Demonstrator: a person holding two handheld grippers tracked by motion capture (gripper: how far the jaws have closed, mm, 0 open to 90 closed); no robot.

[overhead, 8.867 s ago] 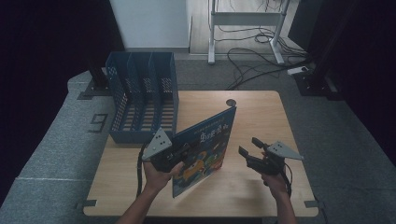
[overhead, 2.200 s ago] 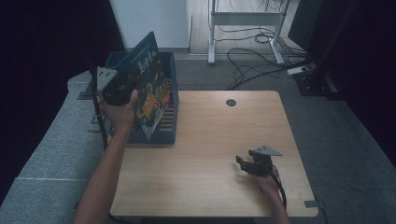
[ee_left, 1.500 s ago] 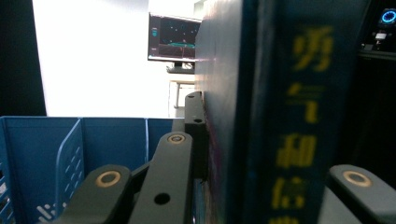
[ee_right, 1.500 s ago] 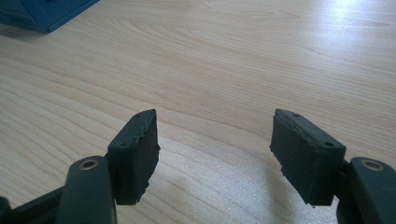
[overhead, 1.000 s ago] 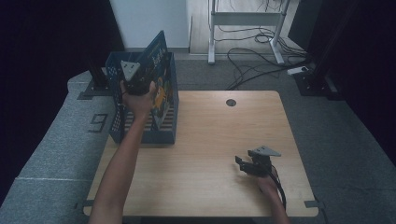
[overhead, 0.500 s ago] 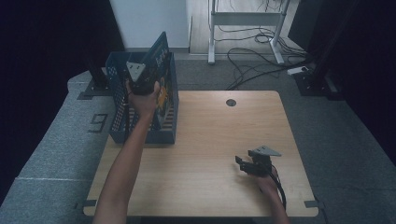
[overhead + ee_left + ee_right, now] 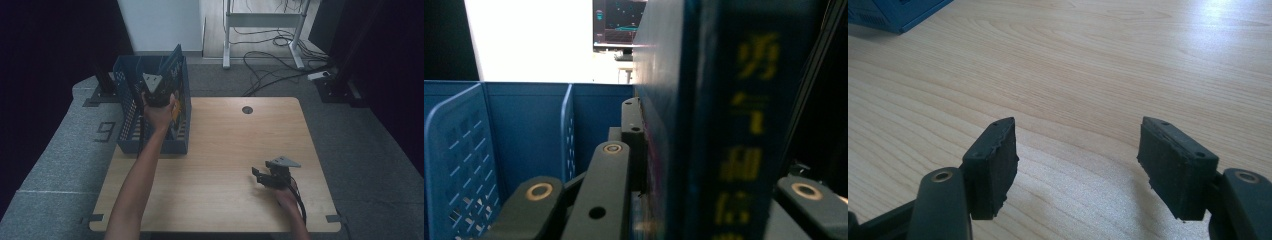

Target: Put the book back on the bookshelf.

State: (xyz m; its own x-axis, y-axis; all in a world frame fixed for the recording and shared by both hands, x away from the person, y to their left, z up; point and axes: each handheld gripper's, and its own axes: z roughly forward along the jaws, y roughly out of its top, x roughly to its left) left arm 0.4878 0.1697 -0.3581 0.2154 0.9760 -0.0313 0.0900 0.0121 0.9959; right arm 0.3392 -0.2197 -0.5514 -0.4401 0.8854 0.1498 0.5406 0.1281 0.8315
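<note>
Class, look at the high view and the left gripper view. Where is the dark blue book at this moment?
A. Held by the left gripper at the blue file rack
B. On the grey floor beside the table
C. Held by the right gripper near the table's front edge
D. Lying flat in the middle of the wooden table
A: the left gripper clamps the book upright at the blue file rack, while the right gripper sits open over bare table.

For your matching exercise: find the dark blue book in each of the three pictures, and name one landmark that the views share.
High view: the book stands upper left, held by the left gripper over the blue file rack.
Left gripper view: it fills the right half, spine facing the camera.
Right gripper view: not in it.
Shared landmark: the blue file rack.
</note>
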